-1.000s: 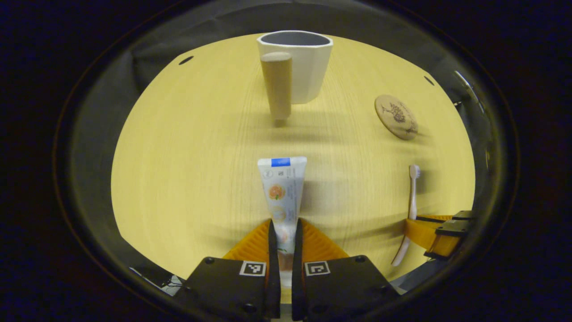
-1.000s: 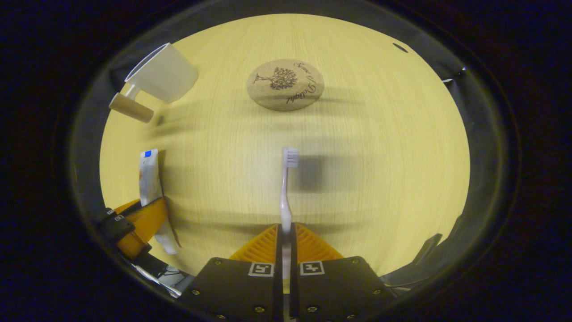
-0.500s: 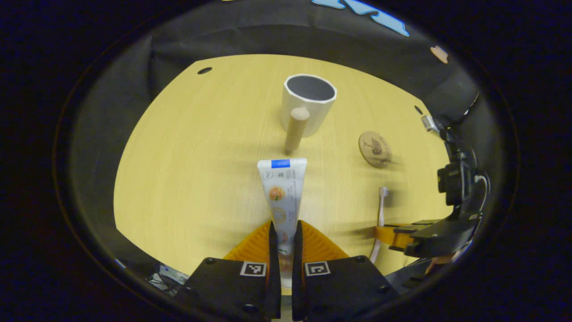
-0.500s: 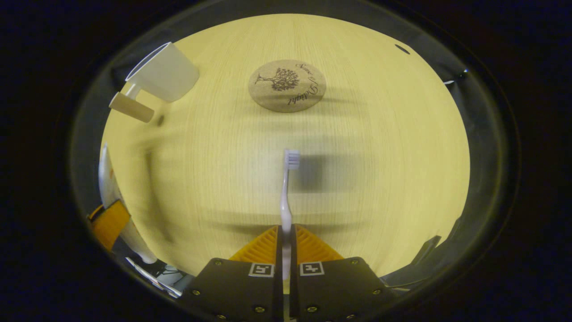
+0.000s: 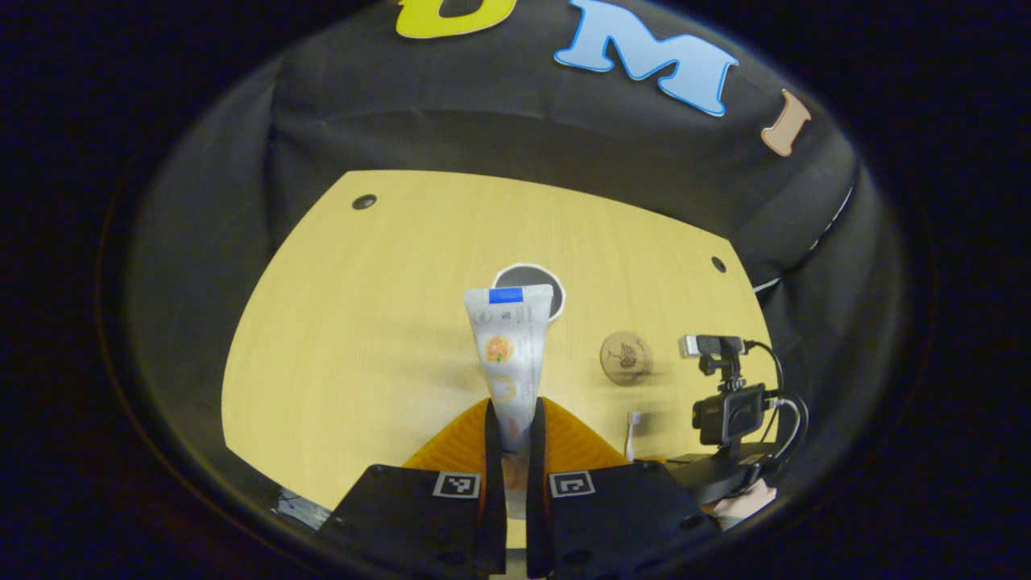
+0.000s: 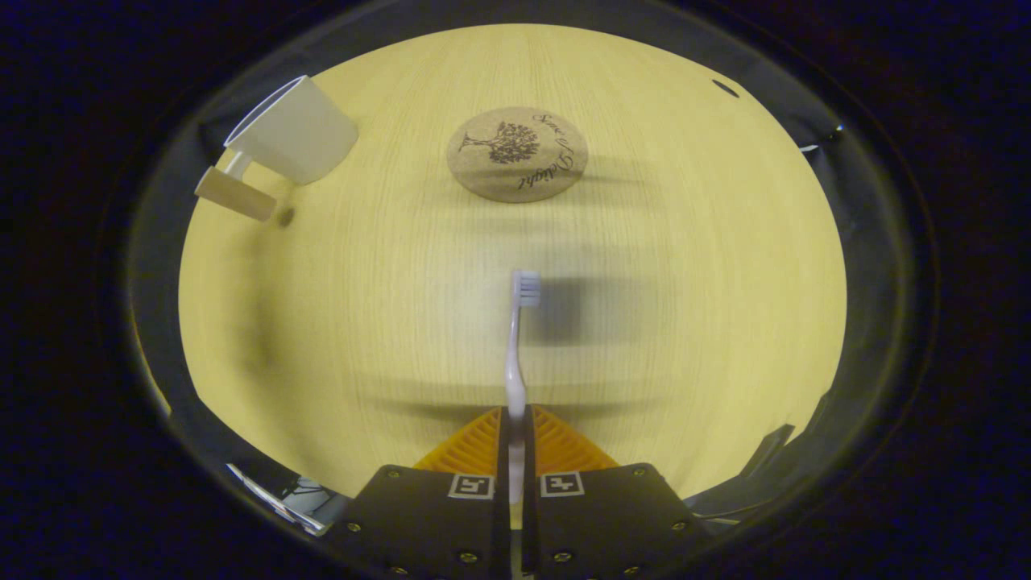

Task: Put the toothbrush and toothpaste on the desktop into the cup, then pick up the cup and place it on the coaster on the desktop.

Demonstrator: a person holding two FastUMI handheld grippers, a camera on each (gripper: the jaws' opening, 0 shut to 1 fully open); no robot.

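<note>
Toothpaste point(image 5: 512, 354) held high over the cup point(image 5: 556, 292), left gripper point(image 5: 511, 439) with its jaws pressed shut on the tube's lower end.

Judging by the dark cup mouth peeking out just behind the tube's blue-banded crimp, the drop wants the tube centred on that opening and lowered into it before letting go. The tube is white with an orange fruit print. Right of the cup lies the round cork coaster point(image 6: 517, 153) on the yellow wooden surface point(image 6: 685, 266). Nearer than the coaster, the right gripper point(image 6: 515, 439) has its jaws closed on the white toothbrush point(image 6: 516, 346), bristles pointing toward the coaster.
</note>
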